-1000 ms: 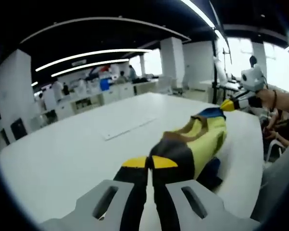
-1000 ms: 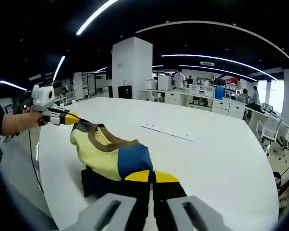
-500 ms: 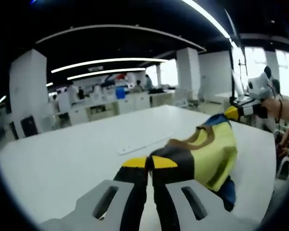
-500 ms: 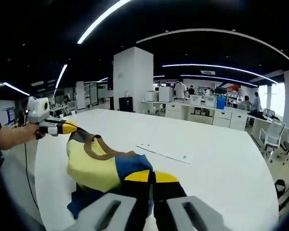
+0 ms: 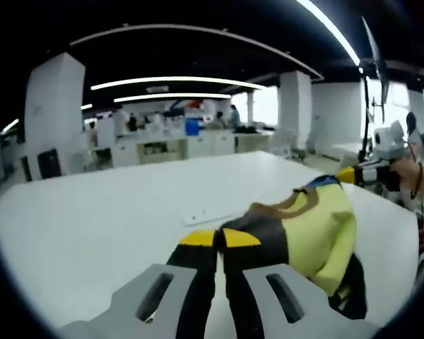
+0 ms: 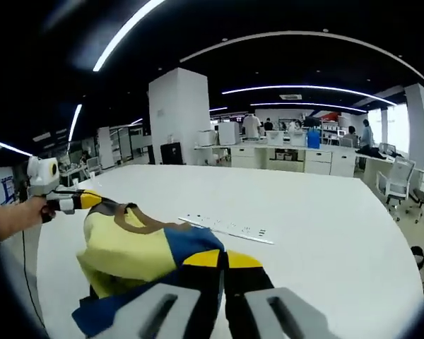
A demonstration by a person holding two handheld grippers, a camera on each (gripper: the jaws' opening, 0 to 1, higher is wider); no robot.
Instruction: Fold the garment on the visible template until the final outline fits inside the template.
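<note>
Change: across the last second the garment [image 5: 307, 229] rose off the table [image 5: 92, 226]; it had sagged onto the surface earlier, and in the latest frames it hung stretched between the two grippers, its lower part drooping toward the lower right of the left gripper view and the lower left of the right gripper view.
Left gripper [image 5: 220, 239]: jaws pressed together on a dark-trimmed edge of the garment, at the bottom centre of its own view; it also appeared at the left of the right gripper view [image 6: 85, 200], held by a hand [image 6: 14, 215].
Right gripper [image 6: 222, 258]: jaws closed on a blue patch of the garment at the bottom centre of its view; seen at the right edge of the left gripper view [image 5: 353, 174].
Garment: yellow with blue and dark brown trim, held up in the air, near the table edge.
Meaning for the task: judged as a lift to spread or reposition the cloth; no fold was made yet.
Template: no clear outline could be made out on the table; only a thin white strip [image 6: 226, 228] lay mid-table, centre of both views.
Surroundings: desks, pillars and people stood far behind, well apart from the work.
In the way: nothing lay on the table near the garment besides the strip.
</note>
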